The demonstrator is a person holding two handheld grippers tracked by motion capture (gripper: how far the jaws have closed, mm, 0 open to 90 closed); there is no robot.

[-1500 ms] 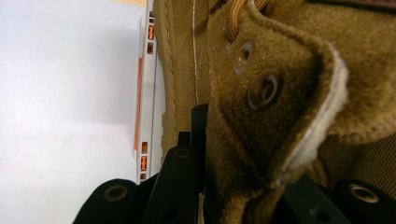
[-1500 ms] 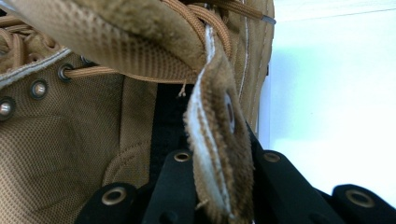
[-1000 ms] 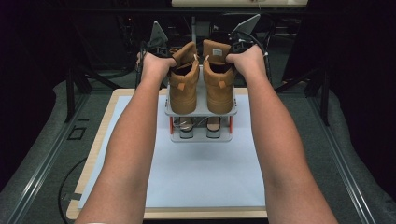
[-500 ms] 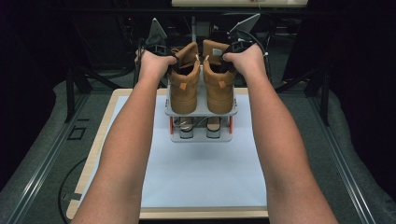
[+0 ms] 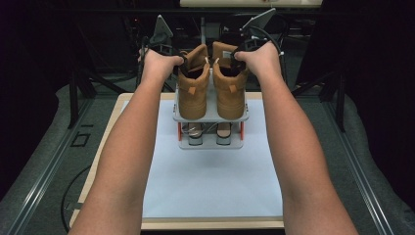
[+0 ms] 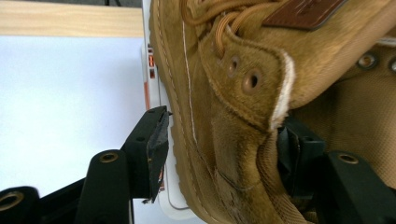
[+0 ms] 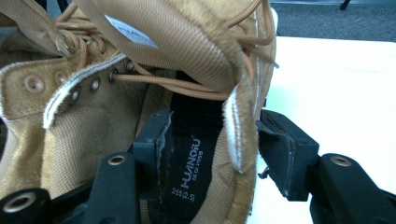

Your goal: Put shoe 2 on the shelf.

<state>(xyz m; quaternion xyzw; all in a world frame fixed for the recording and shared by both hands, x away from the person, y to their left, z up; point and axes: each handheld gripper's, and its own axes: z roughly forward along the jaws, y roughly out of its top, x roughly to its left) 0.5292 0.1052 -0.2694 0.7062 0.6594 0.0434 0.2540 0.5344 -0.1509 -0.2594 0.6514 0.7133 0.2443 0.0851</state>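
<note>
High view. I see two tan boots standing side by side on a small grey rack [image 5: 210, 116] at the far middle of the desk [image 5: 132, 105]. My left gripper [image 5: 172, 55] sits at the collar of the left boot [image 5: 192, 85], my right gripper [image 5: 243, 51] at the collar of the right boot [image 5: 229, 83]. The white mat [image 5: 210, 181] toward the near edge lies bare between my forearms, with a wooden border at its left and near sides. Dark frame legs stand off both sides of the desk.

Left gripper view. My jaws straddle the boot's side wall: the left pad [image 6: 156, 140] stands just off the suede beside the sole edge, with a gap showing; the right pad [image 6: 292, 151] sits inside the collar. The jaws have just been opening and stand open with the boot wall between them. White mat and the desk's wooden edge fill the open side.

Right gripper view. One pad [image 7: 156, 140] rests inside the boot by the black size label [image 7: 189, 172]; the other pad [image 7: 280, 149] stands outside, apart from the collar edge. These jaws too have just been opening and stand open around the collar wall. Bare white mat lies outward.
</note>
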